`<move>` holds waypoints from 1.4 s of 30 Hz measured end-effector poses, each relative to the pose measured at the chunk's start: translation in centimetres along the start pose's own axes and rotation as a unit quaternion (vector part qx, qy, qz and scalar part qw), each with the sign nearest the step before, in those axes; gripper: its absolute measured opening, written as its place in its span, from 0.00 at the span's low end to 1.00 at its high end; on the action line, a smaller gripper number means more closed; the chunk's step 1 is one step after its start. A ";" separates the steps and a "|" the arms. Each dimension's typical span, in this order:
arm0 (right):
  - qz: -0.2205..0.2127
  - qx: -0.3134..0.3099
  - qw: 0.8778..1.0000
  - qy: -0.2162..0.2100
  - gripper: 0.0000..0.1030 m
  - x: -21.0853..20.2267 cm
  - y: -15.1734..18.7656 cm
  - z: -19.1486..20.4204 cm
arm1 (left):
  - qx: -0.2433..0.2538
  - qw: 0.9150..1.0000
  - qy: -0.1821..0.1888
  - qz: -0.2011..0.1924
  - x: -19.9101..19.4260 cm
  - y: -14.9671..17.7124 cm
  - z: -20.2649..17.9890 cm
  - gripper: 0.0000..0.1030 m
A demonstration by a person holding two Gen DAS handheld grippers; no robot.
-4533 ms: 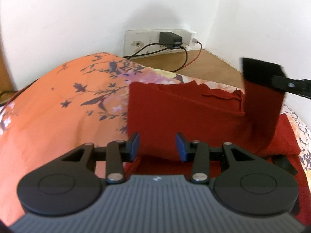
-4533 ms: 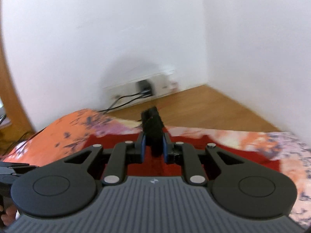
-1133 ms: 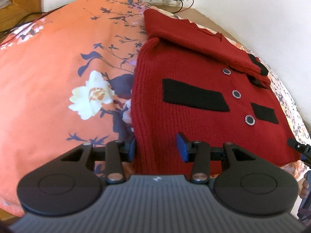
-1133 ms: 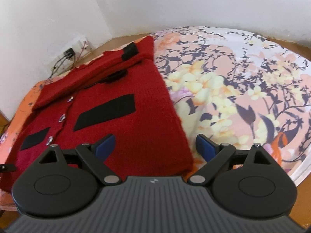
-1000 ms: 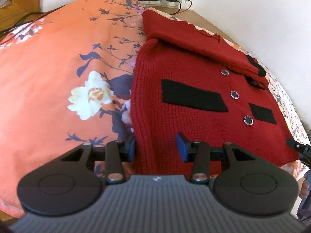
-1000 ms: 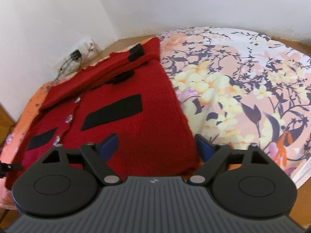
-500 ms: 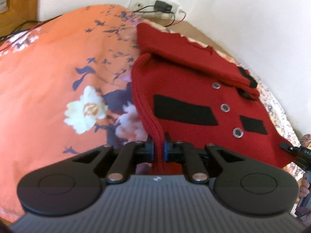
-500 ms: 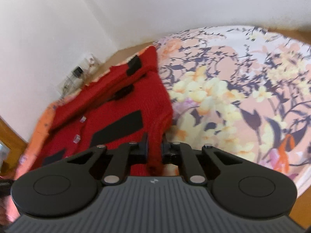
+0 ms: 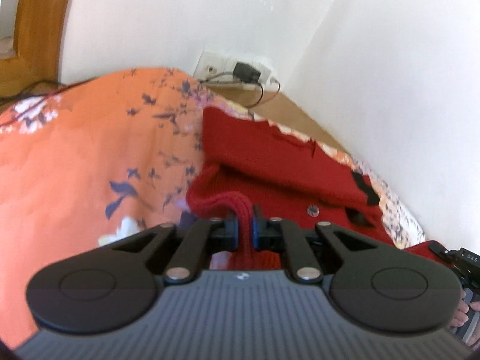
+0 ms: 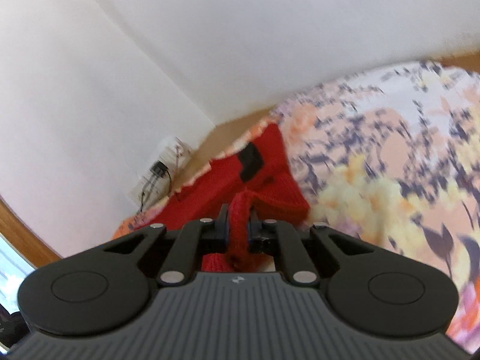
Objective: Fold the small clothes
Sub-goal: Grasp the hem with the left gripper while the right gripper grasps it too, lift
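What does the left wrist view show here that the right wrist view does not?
Only the left wrist view shows a silver button on the red cardigan, the orange side of the bedspread, and the tip of the other gripper. Only the right wrist view shows the pale yellow-flowered side. Both show the left gripper or right gripper shut on the cardigan's hem, the black cuff and the wall socket.

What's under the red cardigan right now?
The red cardigan lies on a floral bedspread, orange one side, pale the other. Both grippers, left and right, pinch its lifted hem. The spread directly beneath is covered.
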State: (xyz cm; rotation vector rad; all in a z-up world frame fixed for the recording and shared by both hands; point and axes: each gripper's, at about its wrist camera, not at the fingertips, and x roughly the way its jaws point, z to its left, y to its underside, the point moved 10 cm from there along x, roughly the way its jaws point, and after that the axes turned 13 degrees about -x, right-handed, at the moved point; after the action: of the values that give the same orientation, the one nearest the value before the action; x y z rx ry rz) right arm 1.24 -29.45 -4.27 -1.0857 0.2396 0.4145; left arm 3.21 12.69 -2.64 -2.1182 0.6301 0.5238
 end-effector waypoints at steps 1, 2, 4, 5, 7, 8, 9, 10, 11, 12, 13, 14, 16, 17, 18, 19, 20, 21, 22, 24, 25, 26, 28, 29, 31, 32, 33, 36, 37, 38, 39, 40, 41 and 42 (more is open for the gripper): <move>-0.005 -0.003 1.000 -0.002 0.09 0.3 -0.6 0.3 | 0.000 1.000 0.001 -0.005 0.1 -0.4 -0.3 0.09; -0.009 -0.007 1.000 -0.006 0.09 0.6 -1.3 0.6 | 0.000 1.000 0.002 -0.011 0.3 -1.0 -0.6 0.09; -0.016 -0.015 1.000 -0.012 0.09 1.1 -2.5 1.2 | -0.001 1.000 0.003 -0.021 0.4 -1.9 -1.0 0.09; -0.020 -0.020 0.999 -0.014 0.09 1.5 -3.2 1.4 | -0.002 1.000 0.004 -0.027 0.5 -2.4 -1.3 0.09; -0.027 -0.026 0.999 -0.016 0.09 2.1 -4.3 1.7 | -0.003 0.999 0.004 -0.036 0.8 -3.3 -1.7 0.09; -0.032 -0.029 0.999 -0.018 0.09 2.5 -5.0 1.9 | -0.004 0.999 0.003 -0.042 1.0 -3.8 -2.0 0.09; -0.035 -0.030 0.999 -0.019 0.09 2.9 -5.5 2.0 | -0.004 0.999 0.003 -0.046 1.1 -4.2 -2.2 0.09; -0.039 -0.031 0.999 -0.021 0.09 3.3 -6.1 2.2 | -0.004 0.999 0.002 -0.049 1.3 -4.6 -2.5 0.09; -0.042 -0.032 0.998 -0.023 0.09 3.7 -6.7 2.2 | -0.005 0.999 0.002 -0.054 1.5 -5.0 -2.7 0.09; -0.045 -0.033 0.998 -0.024 0.09 4.1 -7.3 2.3 | -0.005 0.998 0.001 -0.059 1.8 -5.5 -3.0 0.09; -0.049 -0.035 0.998 -0.024 0.09 4.5 -7.8 2.4 | -0.005 0.998 0.000 -0.063 1.9 -5.8 -3.2 0.09; -0.052 -0.037 0.998 -0.025 0.09 5.0 -8.5 2.5 | -0.005 0.998 -0.002 -0.067 2.3 -6.3 -3.5 0.09; -0.058 -0.036 0.997 -0.027 0.09 5.9 -9.6 2.5 | -0.009 0.997 -0.005 -0.074 2.8 -7.0 -3.9 0.09; -0.060 -0.037 0.997 -0.028 0.09 6.3 -10.0 2.4 | -0.012 0.997 -0.008 -0.078 3.1 -7.4 -4.0 0.09; -0.061 -0.037 0.997 -0.028 0.09 6.8 -10.5 2.4 | -0.015 0.997 -0.011 -0.081 3.5 -7.8 -4.1 0.09; -0.061 -0.039 0.997 -0.030 0.09 7.4 -11.0 2.3 | -0.018 0.996 -0.014 -0.084 3.9 -8.2 -4.3 0.09; -0.061 -0.041 0.997 -0.030 0.09 8.0 -11.4 2.2 | -0.018 0.996 -0.018 -0.087 4.3 -8.6 -4.5 0.09; -0.059 -0.042 0.997 -0.030 0.09 8.7 -11.8 2.0 | -0.018 0.995 -0.021 -0.091 4.7 -8.9 -4.7 0.09; -0.057 -0.042 0.997 -0.031 0.09 9.2 -12.1 1.9 | -0.017 0.995 -0.024 -0.094 5.1 -9.2 -4.9 0.09; -0.053 -0.042 0.997 -0.034 0.09 10.6 -12.9 1.5 | -0.018 0.994 -0.031 -0.103 6.0 -9.8 -5.1 0.09; -0.051 -0.044 0.997 -0.035 0.09 11.2 -13.1 1.4 | -0.020 0.993 -0.036 -0.107 6.5 -10.1 -5.2 0.09; -0.048 -0.046 0.997 -0.036 0.09 11.8 -13.4 1.2 | -0.022 0.992 -0.043 -0.113 7.1 -10.5 -5.2 0.09; -0.039 -0.053 0.997 -0.040 0.09 13.1 -13.8 1.0 | -0.026 0.992 -0.048 -0.117 8.0 -11.0 -5.2 0.09; -0.035 -0.058 0.997 -0.042 0.09 13.9 -14.0 0.9 | -0.031 0.992 -0.050 -0.116 8.7 -11.2 -5.1 0.09; -0.025 -0.066 0.997 -0.043 0.09 15.4 -14.1 0.9 | -0.035 0.991 -0.055 -0.113 10.0 -11.4 -4.9 0.09; -0.022 -0.068 0.997 -0.038 0.09 16.2 -14.1 0.7 | -0.029 0.991 -0.062 -0.113 10.8 -11.5 -4.9 0.09; -0.020 -0.068 0.997 -0.034 0.09 16.8 -14.0 0.7 | -0.023 0.991 -0.066 -0.113 11.3 -11.5 -4.9 0.09; -0.018 -0.071 0.997 -0.020 0.09 18.7 -13.5 0.2 | -0.003 0.991 -0.076 -0.109 13.4 -11.7 -4.5 0.09; -0.015 -0.075 0.997 -0.013 0.09 19.4 -13.2 0.0 | -0.001 0.992 -0.078 -0.104 14.2 -11.8 -4.2 0.09; -0.013 -0.080 0.997 -0.004 0.09 20.0 -13.0 -0.3 | -0.001 0.992 -0.081 -0.098 14.8 -11.8 -3.9 0.09; -0.009 -0.084 0.996 0.007 0.09 20.6 -12.6 -0.6 | -0.002 0.992 -0.085 -0.092 15.5 -11.8 -3.5 0.09; -0.006 -0.088 0.996 0.014 0.09 21.0 -12.2 -0.8 | -0.001 0.992 -0.088 -0.086 16.1 -11.9 -3.2 0.09; -0.003 -0.092 0.996 0.021 0.09 21.4 -11.8 -1.1 | 0.001 0.993 -0.091 -0.080 16.8 -11.9 -2.8 0.10; 0.001 -0.097 0.995 0.029 0.10 21.9 -11.4 -1.4 | 0.003 0.993 -0.094 -0.074 17.4 -11.9 -2.5 0.10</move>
State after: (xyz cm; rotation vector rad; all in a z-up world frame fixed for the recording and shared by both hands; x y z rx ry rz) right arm 25.93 -30.70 -4.17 -1.2891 0.2556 0.4151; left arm 24.41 12.51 -3.89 -2.0614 0.3656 0.6283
